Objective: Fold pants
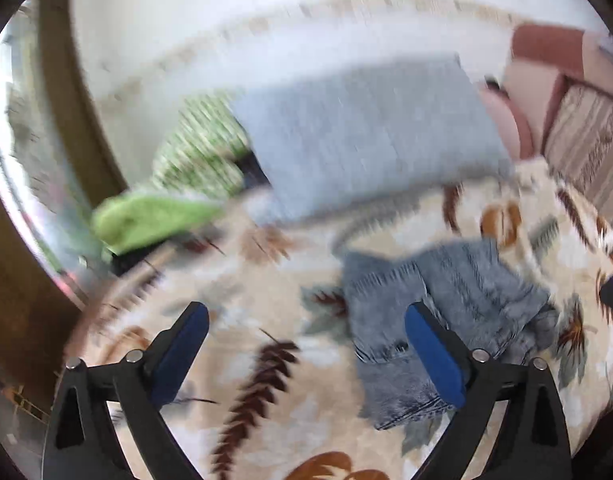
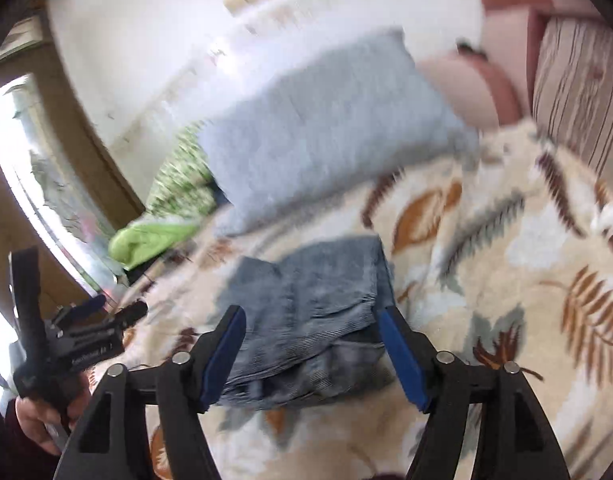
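Observation:
Blue-grey denim pants (image 1: 434,320) lie folded in a compact bundle on a leaf-patterned blanket (image 1: 266,380). In the right wrist view the pants (image 2: 310,312) sit just ahead of and between the fingers. My left gripper (image 1: 306,320) is open and empty, hovering above the blanket with the pants by its right finger. My right gripper (image 2: 310,320) is open and empty above the bundle. The left gripper also shows in the right wrist view (image 2: 106,312), held in a hand at the lower left. Both views are motion-blurred.
A grey pillow (image 1: 366,132) lies behind the pants. Green cloth (image 1: 146,220) and a green patterned fabric (image 1: 198,152) lie at the left. A pink headboard (image 1: 546,64) and striped cushion (image 1: 590,140) stand at the right. A window (image 2: 38,184) is at the left.

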`<state>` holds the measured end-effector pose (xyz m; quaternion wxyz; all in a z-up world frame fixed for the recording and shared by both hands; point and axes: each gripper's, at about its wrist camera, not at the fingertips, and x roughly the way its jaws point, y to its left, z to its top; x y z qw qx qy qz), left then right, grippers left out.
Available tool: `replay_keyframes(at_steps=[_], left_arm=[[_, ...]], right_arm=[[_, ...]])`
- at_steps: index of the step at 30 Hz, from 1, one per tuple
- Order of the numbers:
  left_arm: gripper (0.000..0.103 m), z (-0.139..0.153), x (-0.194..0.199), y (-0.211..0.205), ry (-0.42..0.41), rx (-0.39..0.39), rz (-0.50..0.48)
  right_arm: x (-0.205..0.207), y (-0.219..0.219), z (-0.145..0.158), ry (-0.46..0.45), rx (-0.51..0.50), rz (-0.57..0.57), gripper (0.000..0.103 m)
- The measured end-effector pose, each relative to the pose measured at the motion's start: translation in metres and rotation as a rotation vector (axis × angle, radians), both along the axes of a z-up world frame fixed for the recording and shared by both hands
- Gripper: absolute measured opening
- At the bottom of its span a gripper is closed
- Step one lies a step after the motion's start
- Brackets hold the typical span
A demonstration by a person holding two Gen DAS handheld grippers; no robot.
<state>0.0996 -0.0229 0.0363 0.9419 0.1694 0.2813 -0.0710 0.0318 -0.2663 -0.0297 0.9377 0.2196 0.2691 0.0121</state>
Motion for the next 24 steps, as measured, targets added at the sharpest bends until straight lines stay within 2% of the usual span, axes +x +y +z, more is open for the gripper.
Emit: replay_keyframes(at_steps=[4,7,10,13,19,24], left_arm=[[0.103,0.048,-0.045,0.011,-0.154,-0.016,-0.001],[0.103,0.078,-0.073,0.018,-0.22,-0.036,-0.023],[0.103,0.103,-0.096,0.027,-0.259,-0.063,-0.032],[0.103,0.116,-0.108,0.033,-0.271,-0.089,-0.029],[0.103,0.139,-0.135,0.044,-0.306,-0.13,-0.01],[0.103,0.152,-0.148,0.048,-0.337,-0.132,0.003]], right_arm=[[-0.031,0.025,0.05,-0.076,-0.095,0.007,0.073],[-0.052,0.042,0.083,-0.132,-0.127,0.018,0.074],[-0.071,0.062,0.112,-0.182,-0.172,0.025,0.076],[-0.084,0.078,0.13,-0.2,-0.22,0.021,0.076],[-0.106,0.093,0.151,-0.227,-0.253,-0.009,0.076],[-0.126,0.097,0.167,-0.267,-0.258,-0.014,0.076]])
